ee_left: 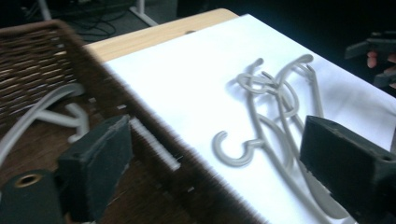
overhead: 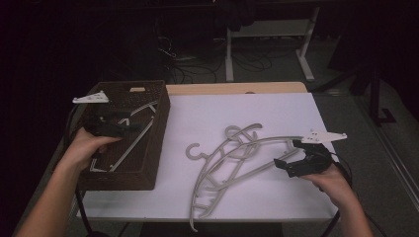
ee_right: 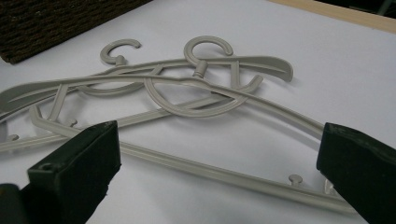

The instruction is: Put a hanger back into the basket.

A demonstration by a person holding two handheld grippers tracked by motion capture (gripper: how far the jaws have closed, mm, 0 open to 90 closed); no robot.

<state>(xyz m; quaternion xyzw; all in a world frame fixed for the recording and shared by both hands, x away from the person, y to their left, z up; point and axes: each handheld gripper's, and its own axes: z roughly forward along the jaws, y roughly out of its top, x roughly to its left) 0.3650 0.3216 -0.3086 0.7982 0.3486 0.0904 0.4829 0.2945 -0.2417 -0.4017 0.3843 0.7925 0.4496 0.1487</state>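
**Hangers between basket and surface**

Our left claw [overhead: 129, 127] gapes empty over the basket [overhead: 148, 163] at the surface's left edge. Our right claw [overhead: 286, 163] stands wide, empty, beside the hangers [overhead: 232, 158] tangled mid-surface. Another hanger [overhead: 141, 111] lies inside the basket.

A wicker basket [overhead: 148, 148] stands on the left part of the table [overhead: 291, 88], its right wall along the left edge of a white sheet [overhead: 207, 113] that covers most of the tabletop. Hangers [overhead: 129, 129] lie inside the basket. On the sheet, right of the basket, a tangled pile of hangers [overhead: 232, 158] lies with hooks overlapping, near the sheet's front edge
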